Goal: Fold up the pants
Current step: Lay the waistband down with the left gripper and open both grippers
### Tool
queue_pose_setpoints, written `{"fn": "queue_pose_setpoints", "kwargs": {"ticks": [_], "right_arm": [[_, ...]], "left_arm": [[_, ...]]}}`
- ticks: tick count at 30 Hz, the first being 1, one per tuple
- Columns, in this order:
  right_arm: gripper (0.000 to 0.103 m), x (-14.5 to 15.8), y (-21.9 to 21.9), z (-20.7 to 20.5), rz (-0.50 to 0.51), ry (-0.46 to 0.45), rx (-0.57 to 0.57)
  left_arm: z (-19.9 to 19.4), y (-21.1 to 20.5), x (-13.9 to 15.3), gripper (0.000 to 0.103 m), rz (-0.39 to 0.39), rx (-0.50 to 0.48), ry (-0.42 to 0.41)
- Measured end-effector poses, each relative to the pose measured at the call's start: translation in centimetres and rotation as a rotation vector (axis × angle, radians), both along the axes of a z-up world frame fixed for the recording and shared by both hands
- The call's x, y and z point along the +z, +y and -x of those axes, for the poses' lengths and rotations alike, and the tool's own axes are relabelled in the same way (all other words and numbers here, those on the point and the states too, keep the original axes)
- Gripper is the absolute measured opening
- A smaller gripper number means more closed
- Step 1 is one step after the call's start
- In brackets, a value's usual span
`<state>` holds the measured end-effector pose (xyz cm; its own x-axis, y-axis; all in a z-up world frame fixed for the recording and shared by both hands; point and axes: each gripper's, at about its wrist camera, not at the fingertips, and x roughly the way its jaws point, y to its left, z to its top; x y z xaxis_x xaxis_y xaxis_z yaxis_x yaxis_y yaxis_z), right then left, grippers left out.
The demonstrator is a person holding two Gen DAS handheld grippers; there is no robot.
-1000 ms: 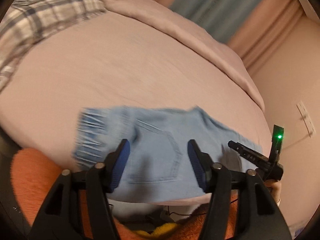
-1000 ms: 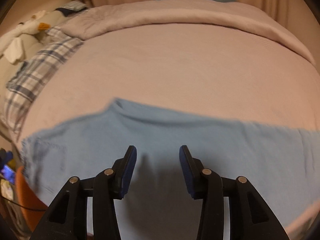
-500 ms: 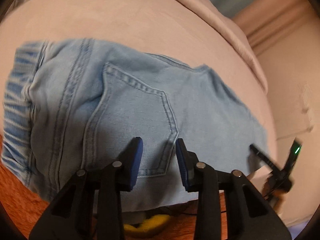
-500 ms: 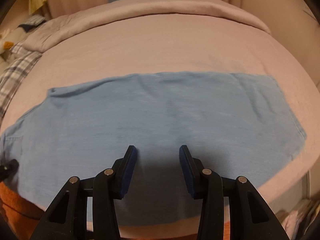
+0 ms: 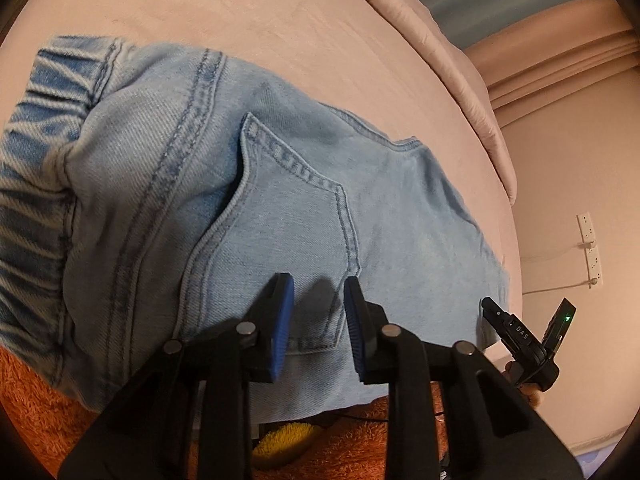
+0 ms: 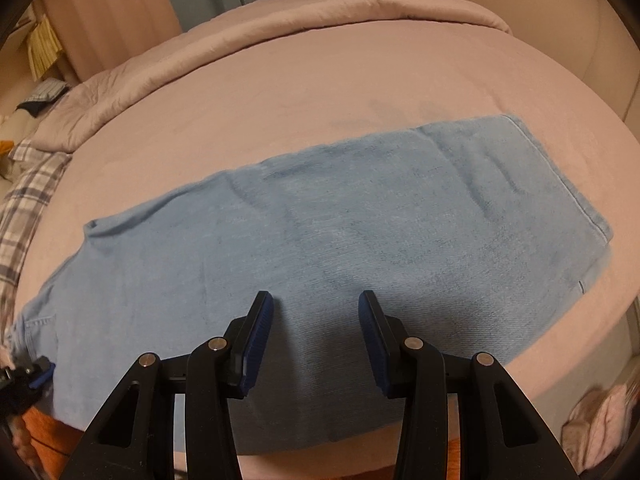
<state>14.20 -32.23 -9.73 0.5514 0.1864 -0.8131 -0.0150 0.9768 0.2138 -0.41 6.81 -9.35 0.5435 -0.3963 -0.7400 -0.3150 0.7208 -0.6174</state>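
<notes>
Light blue denim pants (image 5: 280,184) lie flat across the pink bed (image 5: 280,20), folded lengthwise, the elastic waistband (image 5: 36,184) at the left. My left gripper (image 5: 316,284) hovers close over the lower corner of the back pocket (image 5: 288,232). Its jaws are closing, a narrow gap remains, and no cloth is pinched between the pads. In the right wrist view the legs of the pants (image 6: 340,232) stretch to the hem (image 6: 560,184) at the right. My right gripper (image 6: 315,298) stands open above the leg's near edge, nothing between its pads.
A rolled quilt (image 6: 280,20) lines the bed's far edge. Plaid cloth (image 6: 24,196) lies at the left. Orange fleece (image 5: 40,408) sits below the bed's near edge. A power strip (image 5: 590,248) hangs on the wall. The right gripper's tip (image 5: 516,332) shows in the left wrist view.
My left gripper came down close over the back pocket and its jaws narrowed. The right wrist view swung along the legs, bringing the hem into sight; its jaws kept their width.
</notes>
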Motion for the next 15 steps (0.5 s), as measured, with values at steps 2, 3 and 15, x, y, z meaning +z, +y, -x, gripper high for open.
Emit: {"fn": "queue_pose_setpoints", "kwargs": {"ticks": [2,3,15], "right_arm": [[0.043,0.0,0.2,0.2,0.0,0.001,-0.001],[0.043,0.0,-0.1,0.1,-0.001,0.001,-0.002],[0.043,0.3,-1.1,0.9,0.006,0.003,-0.014]], "left_arm": [[-0.1,0.1,-0.1,0.026,0.006,0.0,0.001],[-0.2,0.1,-0.1,0.026,0.009,0.0,0.002],[0.0,0.2,-0.2,0.026,-0.001,-0.003,-0.002]]}}
